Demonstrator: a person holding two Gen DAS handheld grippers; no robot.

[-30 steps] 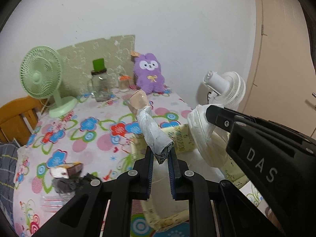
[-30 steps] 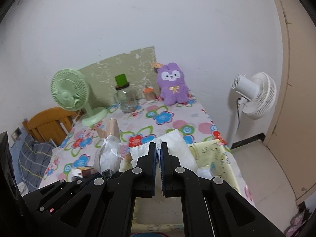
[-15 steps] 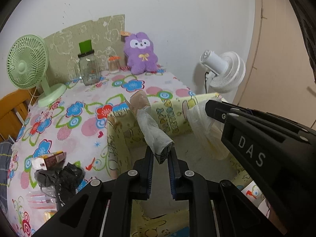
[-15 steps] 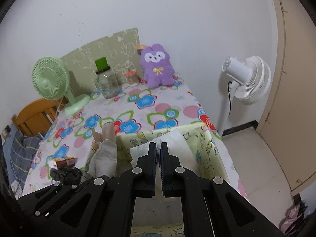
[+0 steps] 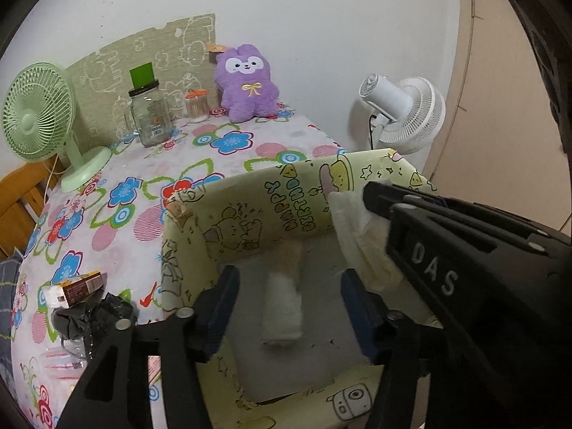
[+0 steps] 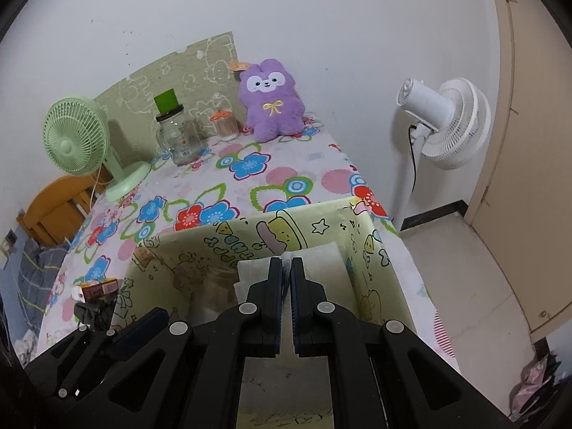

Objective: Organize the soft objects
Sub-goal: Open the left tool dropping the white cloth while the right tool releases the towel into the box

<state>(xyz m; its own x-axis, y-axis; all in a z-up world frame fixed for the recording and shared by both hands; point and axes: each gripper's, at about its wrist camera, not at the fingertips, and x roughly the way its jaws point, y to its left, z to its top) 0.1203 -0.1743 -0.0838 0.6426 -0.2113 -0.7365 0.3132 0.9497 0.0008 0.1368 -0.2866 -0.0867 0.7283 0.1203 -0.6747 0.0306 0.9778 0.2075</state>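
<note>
White wrapped bundle [image 5: 282, 304], released, drops between the opening left claw [image 5: 286, 307] fingers into the yellow box [image 5: 250, 207] below. Right claw [image 6: 286, 268] clenches a white pad [image 6: 321, 261] over the box; releasing it comes next.

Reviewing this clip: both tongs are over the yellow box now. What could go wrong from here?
1. The left tongs are opening and the wrapped roll, blurred between the pads, is loose; it may land crooked in the yellow box.
2. The right tongs are shut on the white tissue pack beside the box's right wall; it could catch on the rim.
3. The two tongs sit close together, so they might bump.
</note>
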